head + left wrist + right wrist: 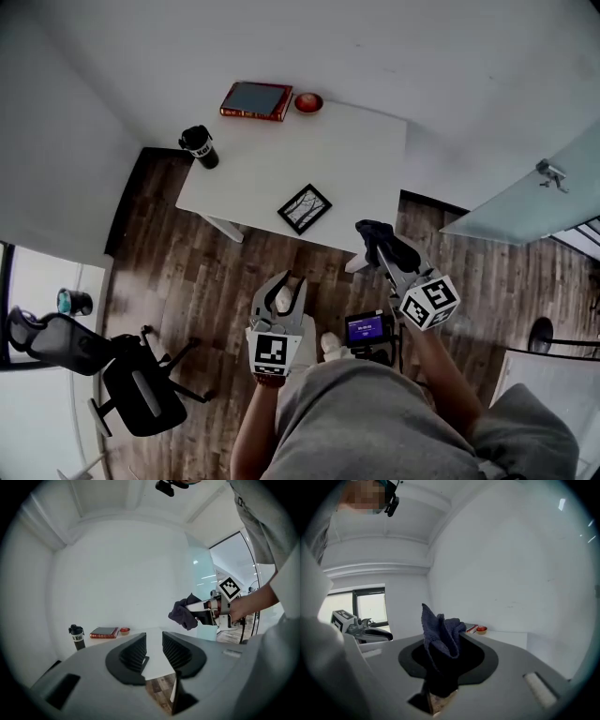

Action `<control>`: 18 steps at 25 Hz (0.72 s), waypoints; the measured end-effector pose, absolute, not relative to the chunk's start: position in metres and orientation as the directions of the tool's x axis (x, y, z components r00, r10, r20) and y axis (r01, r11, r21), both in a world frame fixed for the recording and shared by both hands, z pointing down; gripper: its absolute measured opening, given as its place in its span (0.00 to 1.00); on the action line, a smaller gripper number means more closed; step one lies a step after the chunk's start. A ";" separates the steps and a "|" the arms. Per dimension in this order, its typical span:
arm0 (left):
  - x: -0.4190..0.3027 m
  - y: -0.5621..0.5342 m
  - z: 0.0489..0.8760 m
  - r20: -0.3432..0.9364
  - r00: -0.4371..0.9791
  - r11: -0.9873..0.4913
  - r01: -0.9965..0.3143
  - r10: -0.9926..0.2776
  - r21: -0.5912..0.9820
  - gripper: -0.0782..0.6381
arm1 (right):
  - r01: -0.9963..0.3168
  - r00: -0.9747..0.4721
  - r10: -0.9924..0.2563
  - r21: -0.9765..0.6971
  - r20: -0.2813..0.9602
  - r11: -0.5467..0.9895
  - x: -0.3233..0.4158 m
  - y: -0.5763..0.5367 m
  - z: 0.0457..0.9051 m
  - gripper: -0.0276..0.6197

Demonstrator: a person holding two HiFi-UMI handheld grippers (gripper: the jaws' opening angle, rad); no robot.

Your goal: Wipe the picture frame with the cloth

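Left gripper (pixel 154 654) is held out in front of the person, its jaws a little apart with nothing between them; through the gap show only the bench edge and the floor below. Beside it, the right gripper (pixel 380 246) is clamped on the cloth (pixel 439 632), a dark blue-grey cloth bunched up so that a loose fold stands above the closed jaws. Both grippers hang in the air short of the bench (pixel 356 150), over the wooden floor (pixel 187 272), and neither touches the bench or anything on it. A small device with a lit screen (pixel 366 328) sits low between the two arms. Off to the person's left, a black office chair (pixel 131 380) stands on the floor.

Ahead, the white bench carries the picture frame (pixel 305 208). It is a dark-rimmed frame lying flat and turned cornerwise, near the bench's front edge and well clear of both grippers. The cloth hovers to the right of the frame, near the bench's front right corner.

Farther back, a dark bottle (pixel 200 147) stands upright at the bench's left corner. At the far edge, by the wall, a red-covered book (pixel 255 100) lies flat with a small red bowl (pixel 308 102) just beside it on the right. A glass door (pixel 534 197) stands to the right of the bench.
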State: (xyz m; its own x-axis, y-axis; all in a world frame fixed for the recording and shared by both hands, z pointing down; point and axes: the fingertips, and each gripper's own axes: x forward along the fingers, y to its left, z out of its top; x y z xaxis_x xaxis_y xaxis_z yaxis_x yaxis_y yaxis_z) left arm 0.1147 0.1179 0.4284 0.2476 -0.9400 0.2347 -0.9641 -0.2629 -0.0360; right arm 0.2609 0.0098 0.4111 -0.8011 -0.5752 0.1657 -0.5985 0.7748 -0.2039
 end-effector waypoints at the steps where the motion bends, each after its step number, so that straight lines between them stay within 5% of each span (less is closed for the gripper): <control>1: 0.108 0.106 0.429 0.233 0.268 -0.283 -0.958 -0.935 -0.033 0.27 | -0.614 -0.789 -0.589 -0.197 0.174 0.764 0.255 0.001 0.411 0.22; 18: 0.009 -0.011 0.524 0.355 0.498 -0.530 -0.848 -0.791 0.006 0.44 | -0.721 -0.673 -0.667 -0.083 0.319 0.688 0.142 -0.114 0.435 0.22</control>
State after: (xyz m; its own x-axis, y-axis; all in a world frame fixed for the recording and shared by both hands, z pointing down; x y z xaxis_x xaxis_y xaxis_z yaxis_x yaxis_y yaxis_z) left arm 0.0090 -0.0113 0.5241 0.4978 -0.7914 0.3549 -0.8477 -0.5304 0.0062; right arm 0.1421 -0.1142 0.4353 -0.6732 -0.6673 0.3185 -0.7210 0.6880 -0.0826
